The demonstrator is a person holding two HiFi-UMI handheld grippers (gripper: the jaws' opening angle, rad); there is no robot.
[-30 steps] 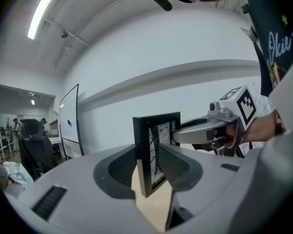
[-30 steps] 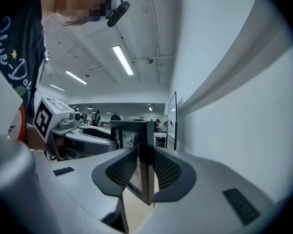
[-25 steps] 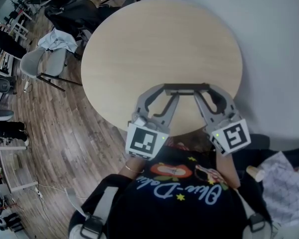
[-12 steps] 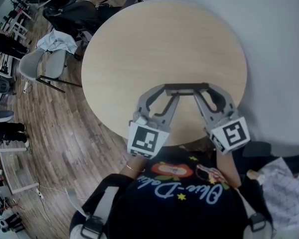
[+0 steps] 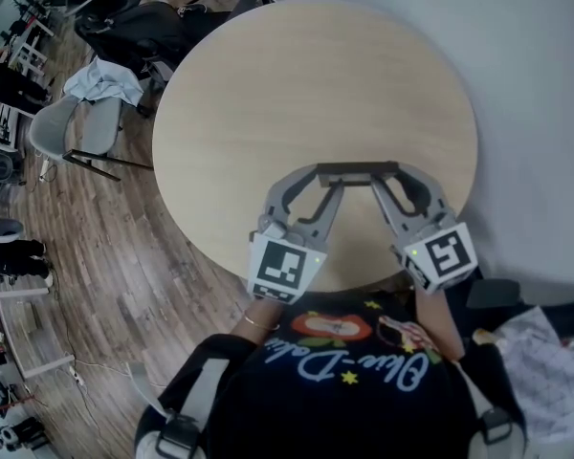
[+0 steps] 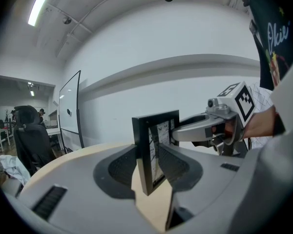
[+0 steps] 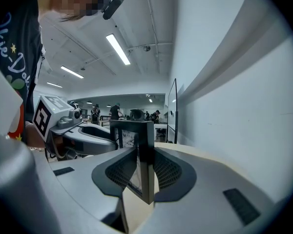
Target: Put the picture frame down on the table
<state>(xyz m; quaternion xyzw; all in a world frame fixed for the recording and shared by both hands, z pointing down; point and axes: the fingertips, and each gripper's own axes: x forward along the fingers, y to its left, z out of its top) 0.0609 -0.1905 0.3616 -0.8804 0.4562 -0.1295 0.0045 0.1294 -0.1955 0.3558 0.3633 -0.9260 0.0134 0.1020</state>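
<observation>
A black picture frame (image 5: 357,171) is held edge-up between both grippers over the near part of the round wooden table (image 5: 306,84). My left gripper (image 5: 321,176) is shut on the frame's left end. In the left gripper view the frame (image 6: 155,149) stands upright between the jaws, with a printed sheet showing in it. My right gripper (image 5: 388,174) is shut on the frame's right end. In the right gripper view the frame (image 7: 142,157) rises between the two ribbed pads (image 7: 168,172). Whether the frame's lower edge touches the table I cannot tell.
A grey chair (image 5: 81,122) with white cloth on it and a black office chair (image 5: 139,22) stand left of the table on wood flooring. A grey wall (image 5: 526,84) runs close along the table's right side. Papers (image 5: 545,342) lie low at right.
The grippers and frame have stayed nearly still over the table's near edge; the view has shifted slightly.
</observation>
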